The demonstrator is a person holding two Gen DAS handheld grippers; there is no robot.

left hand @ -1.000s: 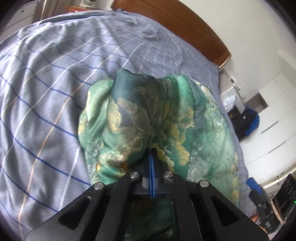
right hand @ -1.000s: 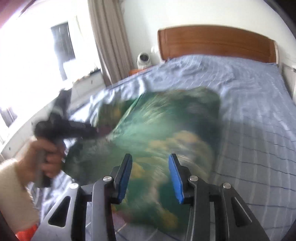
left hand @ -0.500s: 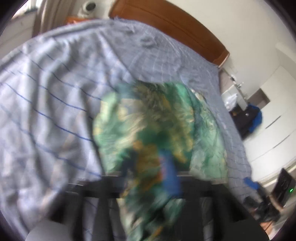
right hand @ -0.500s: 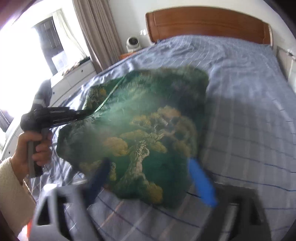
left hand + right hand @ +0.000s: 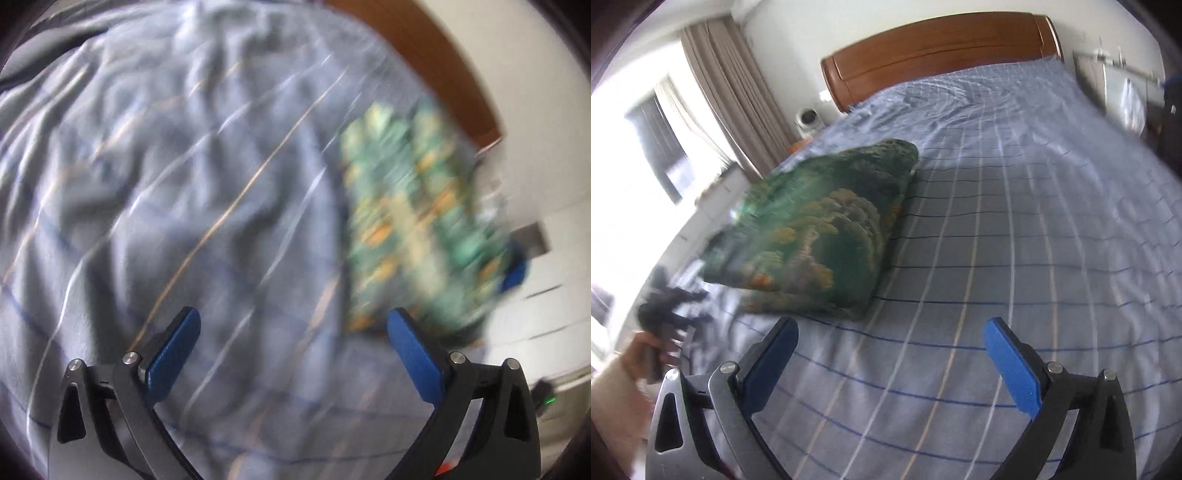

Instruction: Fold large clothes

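Showing the left hand (image 5: pixel 646 354) and folded garment (image 5: pixel 820 229), only the right view.

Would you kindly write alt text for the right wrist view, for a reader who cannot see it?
A folded green patterned garment lies on a blue checked bedspread, apart from the right gripper, whose blue-padded jaws stand wide open and empty. At the left edge a hand holds the blurred left gripper; a wooden headboard stands behind.
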